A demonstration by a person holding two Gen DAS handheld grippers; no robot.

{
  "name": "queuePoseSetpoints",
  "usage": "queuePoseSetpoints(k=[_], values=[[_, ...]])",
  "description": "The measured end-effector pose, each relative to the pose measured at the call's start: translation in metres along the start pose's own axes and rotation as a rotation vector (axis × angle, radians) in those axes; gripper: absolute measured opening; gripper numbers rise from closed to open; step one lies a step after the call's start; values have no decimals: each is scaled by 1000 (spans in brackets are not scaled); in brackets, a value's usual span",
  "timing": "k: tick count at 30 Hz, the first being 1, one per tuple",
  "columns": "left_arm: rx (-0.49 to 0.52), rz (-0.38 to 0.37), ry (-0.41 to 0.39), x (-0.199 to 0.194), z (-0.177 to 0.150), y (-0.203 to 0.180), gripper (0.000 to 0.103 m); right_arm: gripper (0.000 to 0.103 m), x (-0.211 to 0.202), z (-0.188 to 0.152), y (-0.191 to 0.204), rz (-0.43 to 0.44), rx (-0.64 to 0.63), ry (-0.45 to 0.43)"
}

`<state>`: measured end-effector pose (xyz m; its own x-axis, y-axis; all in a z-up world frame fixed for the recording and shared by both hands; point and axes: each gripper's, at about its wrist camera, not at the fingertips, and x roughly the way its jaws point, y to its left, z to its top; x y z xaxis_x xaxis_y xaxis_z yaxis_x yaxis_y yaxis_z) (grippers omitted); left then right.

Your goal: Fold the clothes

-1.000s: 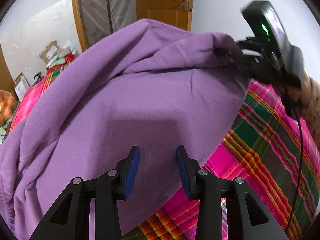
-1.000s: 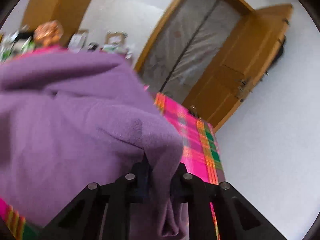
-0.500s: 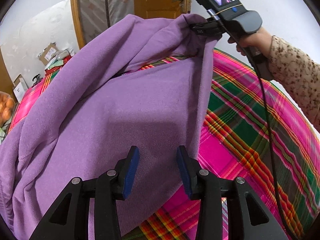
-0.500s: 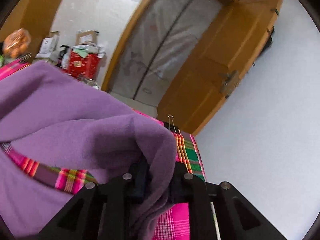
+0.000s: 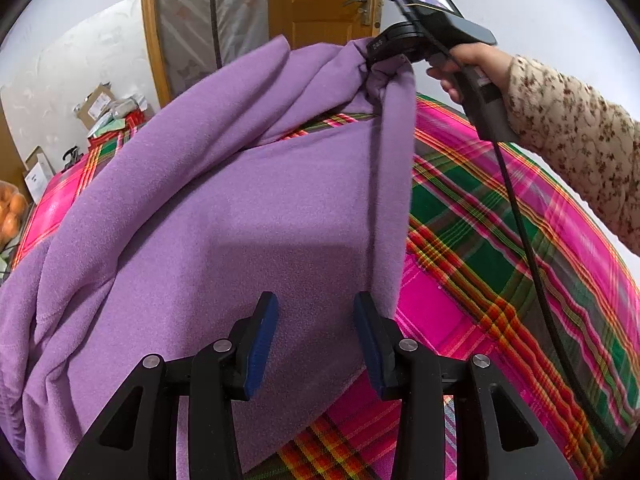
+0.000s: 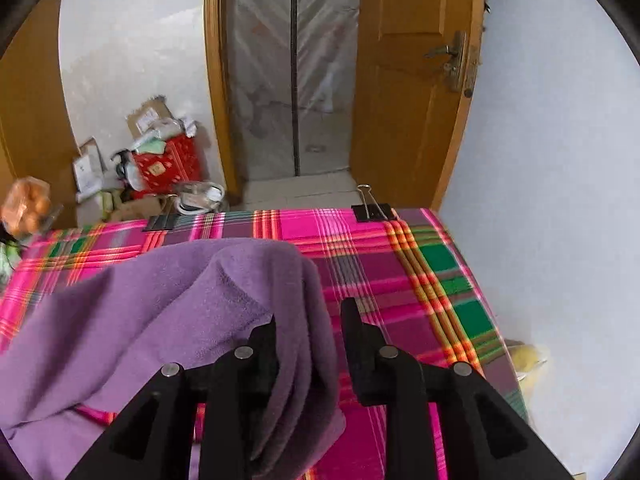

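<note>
Purple garment [image 5: 240,220] sprawls on plaid table [image 5: 500,248]; right gripper [image 6: 308,320] at 1 o'clock lifts its edge for folding, jaws opening, cloth draped between. Left gripper [image 5: 316,320] hovers half-spread, empty.

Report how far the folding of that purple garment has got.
Done: little; the purple garment lies spread and rumpled over the plaid cloth, no neat fold showing. In hand: the right gripper has a bunched edge lifted, its jaws opening with the fabric between them. The left gripper hovers open over the near edge. Left: laying that edge down, smoothing, all further folds.
</note>
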<state>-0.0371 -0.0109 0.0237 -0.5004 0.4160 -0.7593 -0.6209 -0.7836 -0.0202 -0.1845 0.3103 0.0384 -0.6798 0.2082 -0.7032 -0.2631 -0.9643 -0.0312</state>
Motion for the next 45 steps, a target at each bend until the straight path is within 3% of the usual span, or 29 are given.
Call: queuePoseSetpoints(k=[4,7,12,16,23,26,28,32,34,35,36,37,38,41,45], values=[[-16,27,0,-8,-6,6,42,29,-27,-17,-9,30,-4,-13],[-66,91,-6,-27,-19,23,42,37,-54,-34,-17,76,27,-23],[-189,210,-30,-73,-54,59,42,60,-89,-84,-20,239,139,3],[-354,276,-14,-108,-98,92,42,64,-83,-116,-9,365,210,87],[-603,366,-22,-147,-158,130,42,68,-58,-128,25,489,259,159],[-735,340,-80,-156,-170,150,47,71,-58,-130,40,464,223,149],[-799,344,-105,-156,-171,161,56,71,-58,-131,49,441,196,138],[-830,394,-104,-154,-170,180,56,72,-61,-132,65,382,122,118],[-835,403,-110,-152,-168,186,56,68,-62,-130,72,335,88,116],[-843,404,-108,-150,-167,189,56,56,-62,-130,75,304,78,115],[-858,403,-104,-146,-166,193,56,37,-62,-131,75,268,77,113],[-873,398,-101,-142,-164,196,56,29,-61,-131,73,251,89,111],[-884,390,-97,-138,-162,199,56,13,-59,-132,66,271,128,116],[-845,401,-97,-130,-152,197,56,7,-54,-135,41,360,256,141],[-802,377,-104,-126,-141,188,56,5,-75,-140,21,371,281,95]])
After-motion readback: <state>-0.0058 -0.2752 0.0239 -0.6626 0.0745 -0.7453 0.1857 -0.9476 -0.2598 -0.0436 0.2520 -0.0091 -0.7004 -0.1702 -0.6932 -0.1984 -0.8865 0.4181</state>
